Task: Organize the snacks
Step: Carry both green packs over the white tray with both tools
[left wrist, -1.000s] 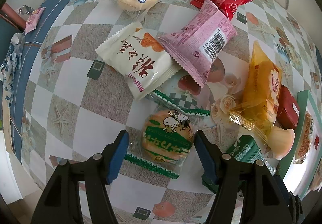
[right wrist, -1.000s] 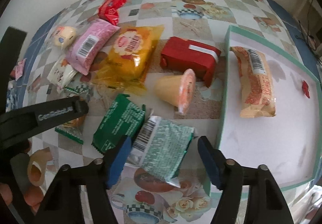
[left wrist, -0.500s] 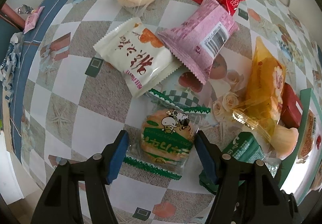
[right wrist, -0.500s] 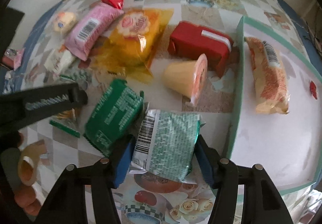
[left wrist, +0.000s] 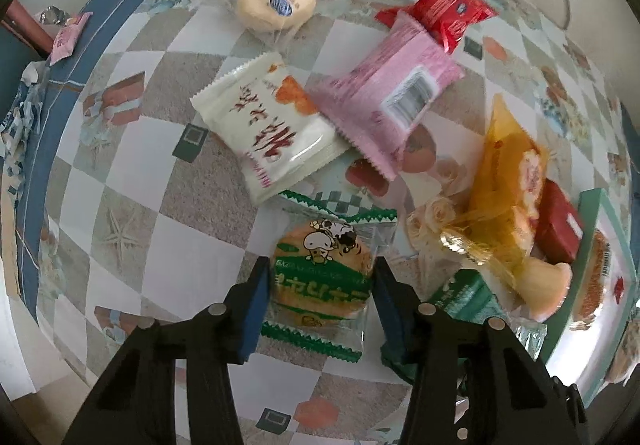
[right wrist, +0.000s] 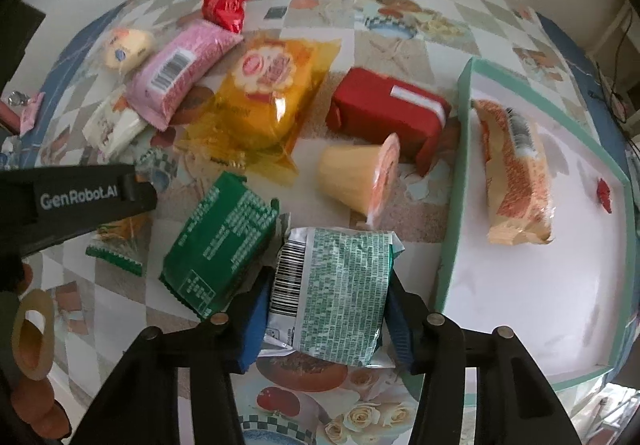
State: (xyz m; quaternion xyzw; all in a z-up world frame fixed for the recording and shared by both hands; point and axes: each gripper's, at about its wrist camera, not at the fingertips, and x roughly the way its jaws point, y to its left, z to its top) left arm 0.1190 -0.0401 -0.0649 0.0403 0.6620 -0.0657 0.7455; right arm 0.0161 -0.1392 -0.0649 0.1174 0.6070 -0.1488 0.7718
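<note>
While the left gripper (left wrist: pixel 320 281) pinches the round cookie packet (left wrist: pixel 320 281) on the tablecloth (left wrist: pixel 132 173), the right gripper (right wrist: pixel 330 309) clamps the silver-green packet (right wrist: pixel 336 293) across its width, nearer the tray (right wrist: pixel 452 229) just to its right.

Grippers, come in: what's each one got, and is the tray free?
Left gripper shut on round cookie pack. Right gripper shut on silver-green packet. Tray holds one orange snack; room left.
</note>
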